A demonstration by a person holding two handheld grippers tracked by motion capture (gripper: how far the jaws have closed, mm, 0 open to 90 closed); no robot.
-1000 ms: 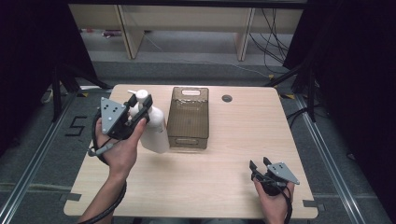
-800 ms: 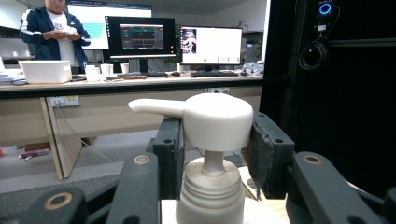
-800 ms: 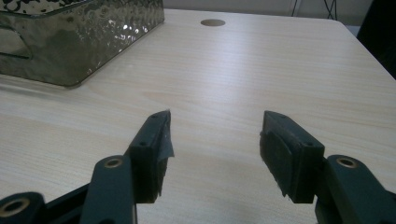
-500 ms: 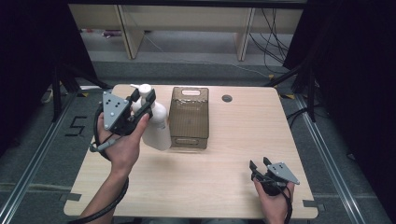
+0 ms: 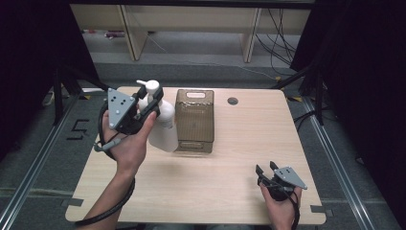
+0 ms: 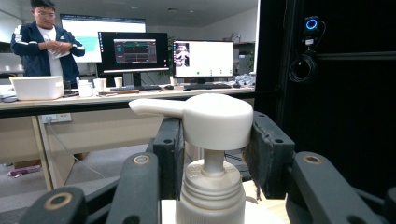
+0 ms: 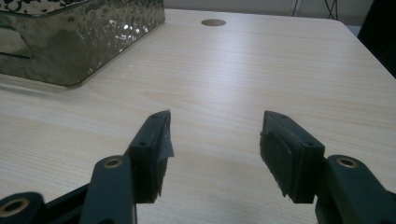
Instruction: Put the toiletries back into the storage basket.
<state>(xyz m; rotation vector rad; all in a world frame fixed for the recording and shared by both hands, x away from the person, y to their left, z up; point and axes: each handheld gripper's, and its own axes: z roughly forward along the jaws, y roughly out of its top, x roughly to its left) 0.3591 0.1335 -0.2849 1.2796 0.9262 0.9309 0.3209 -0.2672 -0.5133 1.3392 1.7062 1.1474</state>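
- Right gripper [image 5: 266,168]: resting at the near right edge of the desk [image 5: 239,143], jaws parted wide with nothing between them.
- Left gripper [image 5: 149,101]: raised over the desk's left side, jaws clamped on the pump head of the white pump bottle [image 5: 163,125]; the bottle hangs tilted just beside the brown basket [image 5: 195,120].
- Pump head [image 6: 217,120]: a smooth, narrow hold on a heavy body; the bottle may swing or slip free.
- Basket rim: the tilted base could catch it and shift the basket.
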